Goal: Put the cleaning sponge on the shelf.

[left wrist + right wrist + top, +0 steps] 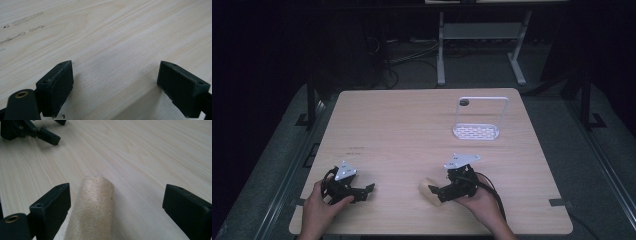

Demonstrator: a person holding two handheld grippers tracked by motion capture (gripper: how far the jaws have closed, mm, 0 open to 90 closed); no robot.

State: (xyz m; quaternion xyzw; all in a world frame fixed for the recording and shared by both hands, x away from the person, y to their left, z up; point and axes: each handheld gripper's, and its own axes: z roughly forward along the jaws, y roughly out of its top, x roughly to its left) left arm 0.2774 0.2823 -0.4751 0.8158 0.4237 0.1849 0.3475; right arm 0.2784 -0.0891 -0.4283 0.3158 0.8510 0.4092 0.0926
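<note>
A beige, rough-textured roll (pixel 428 190) lies on the wooden table (pixel 412 130) near the front edge. My right gripper (pixel 436 193) is open around it. In the right gripper view the roll (pixel 93 207) lies lengthwise between the jaws, close beside the left pad (pixel 53 207) and well clear of the right pad (pixel 186 210). My left gripper (pixel 364 193) rests at the front left, held by a hand, and is open. In the left gripper view its jaws (pixel 115 75) stand wide apart over bare wood. The left gripper (pixel 30 132) also appears far off in the right gripper view.
A white wire-frame stand with a slotted base (pixel 477 131) sits on the table at the back right. Faint dark marks (pixel 357 148) dot the wood at the left. Beyond the table are a dark floor, cables and white desk legs (pixel 441 55).
</note>
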